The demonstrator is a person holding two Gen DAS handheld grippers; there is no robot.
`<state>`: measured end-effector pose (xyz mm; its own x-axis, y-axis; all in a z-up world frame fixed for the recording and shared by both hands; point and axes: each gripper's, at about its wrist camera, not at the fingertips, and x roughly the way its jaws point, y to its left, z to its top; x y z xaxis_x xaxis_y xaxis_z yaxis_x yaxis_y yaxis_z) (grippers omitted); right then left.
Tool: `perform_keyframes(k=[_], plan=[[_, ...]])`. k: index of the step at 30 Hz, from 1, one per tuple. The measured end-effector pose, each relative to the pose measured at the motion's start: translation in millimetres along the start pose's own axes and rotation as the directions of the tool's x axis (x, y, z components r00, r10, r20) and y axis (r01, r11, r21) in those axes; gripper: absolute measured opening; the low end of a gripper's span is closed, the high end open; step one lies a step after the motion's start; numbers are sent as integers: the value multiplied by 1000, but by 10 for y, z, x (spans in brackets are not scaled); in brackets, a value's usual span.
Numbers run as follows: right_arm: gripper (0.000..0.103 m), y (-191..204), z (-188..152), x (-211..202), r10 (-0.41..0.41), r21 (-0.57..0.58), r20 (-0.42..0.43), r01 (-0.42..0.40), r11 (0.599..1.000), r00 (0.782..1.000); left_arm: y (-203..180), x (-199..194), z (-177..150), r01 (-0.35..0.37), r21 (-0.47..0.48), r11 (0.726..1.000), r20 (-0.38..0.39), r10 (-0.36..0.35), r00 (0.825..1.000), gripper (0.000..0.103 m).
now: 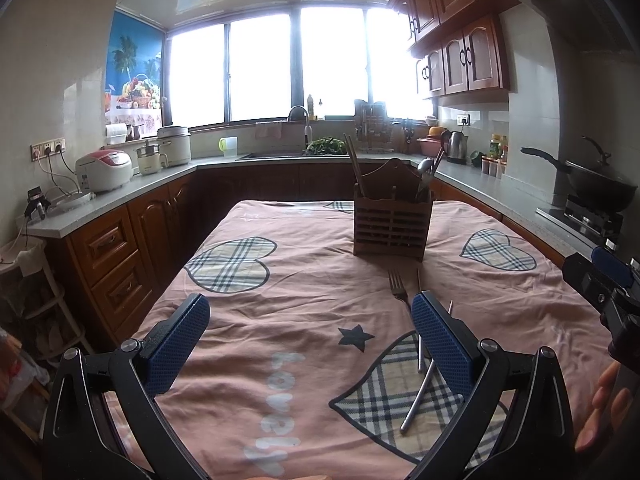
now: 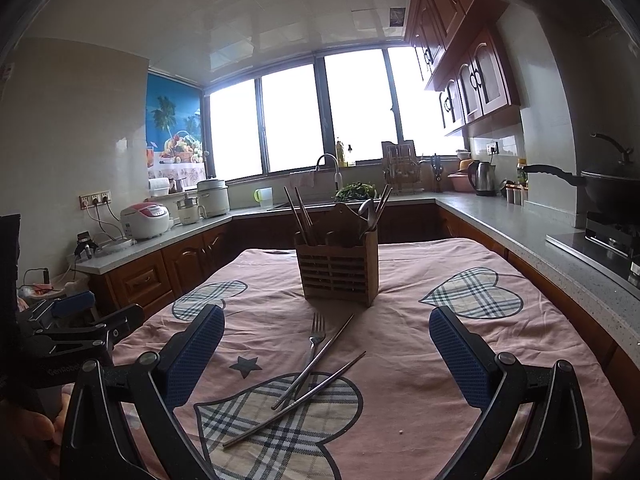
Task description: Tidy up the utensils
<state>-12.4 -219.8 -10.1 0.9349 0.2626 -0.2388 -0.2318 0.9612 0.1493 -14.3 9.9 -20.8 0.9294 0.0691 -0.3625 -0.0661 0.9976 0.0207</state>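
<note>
A slatted wooden utensil holder (image 2: 337,270) (image 1: 391,222) stands upright on the pink tablecloth, with chopsticks in its left slot and spoons in its right. In front of it lie a metal fork (image 2: 314,346) (image 1: 398,285) and two metal chopsticks (image 2: 296,398) (image 1: 420,396), crossed over a plaid heart. My right gripper (image 2: 326,354) hangs open above and around them, nothing between its blue pads. My left gripper (image 1: 310,344) is open too, left of the utensils; its right finger (image 1: 438,348) hides part of the fork and chopsticks.
The table (image 2: 520,360) is ringed by kitchen counters: rice cookers (image 1: 105,170) at left, a sink (image 1: 276,155) at the back, a kettle (image 2: 483,178) and a wok on the stove (image 2: 608,192) at right. A hand (image 1: 600,412) holds the other gripper at the right edge.
</note>
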Motion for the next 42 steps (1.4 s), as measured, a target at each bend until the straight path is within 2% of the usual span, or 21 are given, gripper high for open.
perform_keyframes(k=[42], plan=[[103,-1,12,21,7,2,0,-7,1000,1000,-25,20,10,12,6,1000,9,-12,1000,103]])
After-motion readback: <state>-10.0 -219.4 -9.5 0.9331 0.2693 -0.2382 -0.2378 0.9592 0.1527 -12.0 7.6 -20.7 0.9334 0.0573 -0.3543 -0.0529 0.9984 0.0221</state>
